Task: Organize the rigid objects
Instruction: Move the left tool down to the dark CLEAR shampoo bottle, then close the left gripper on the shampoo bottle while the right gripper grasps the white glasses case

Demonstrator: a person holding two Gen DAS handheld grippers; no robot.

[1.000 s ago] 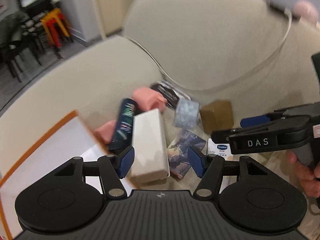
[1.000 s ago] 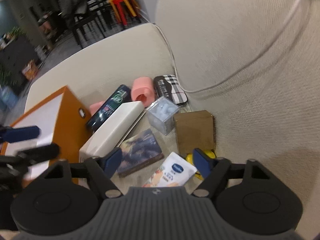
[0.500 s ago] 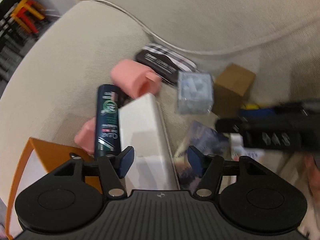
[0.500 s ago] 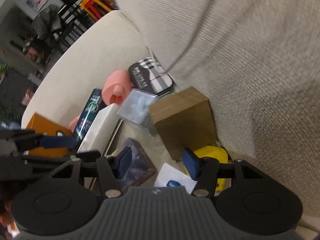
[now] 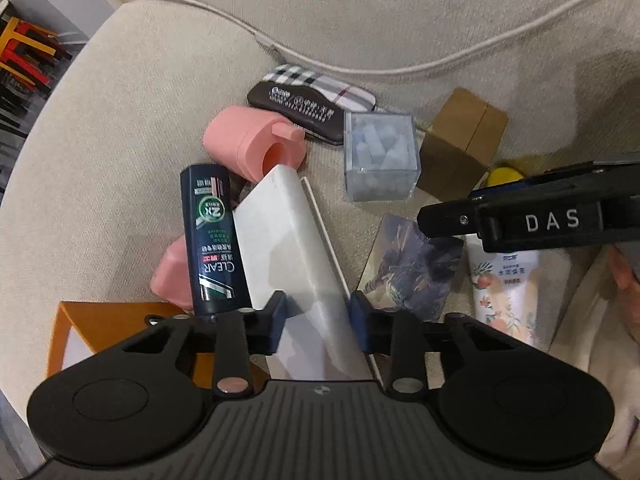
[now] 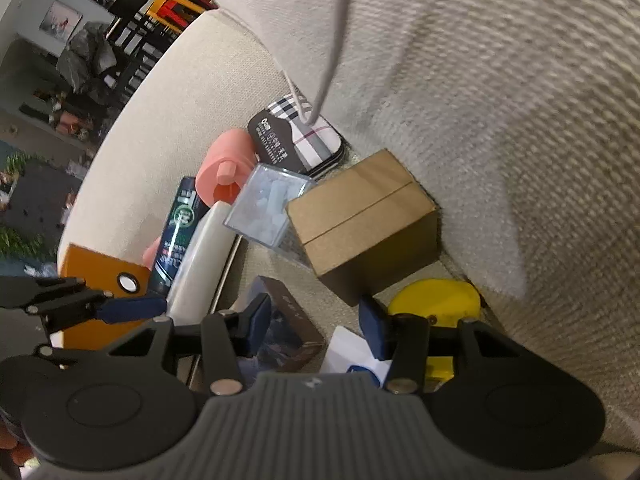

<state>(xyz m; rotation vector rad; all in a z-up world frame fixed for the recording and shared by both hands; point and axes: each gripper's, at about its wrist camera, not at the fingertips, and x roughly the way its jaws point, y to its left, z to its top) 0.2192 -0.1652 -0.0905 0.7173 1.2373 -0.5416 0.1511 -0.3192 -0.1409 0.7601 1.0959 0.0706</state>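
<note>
Clutter sits on the sofa seat (image 5: 100, 128). My left gripper (image 5: 318, 322) has its jaws closing on the white box (image 5: 288, 240), pads at both long sides; it lies tilted on the pile beside the dark bottle (image 5: 210, 236). My right gripper (image 6: 316, 326) hovers with jaws apart over the printed card box (image 6: 288, 320) and white tube (image 5: 502, 292), clamping nothing. Risks, as I judge them: the smooth white box could slip from a shallow end grip, and lifting it may roll the bottle or nudge the clear cube (image 5: 380, 160). Count: two pink pieces, one bottle, one cube, one brown carton (image 6: 364, 224), one plaid case, one yellow item, one orange box (image 6: 94, 272).
</note>
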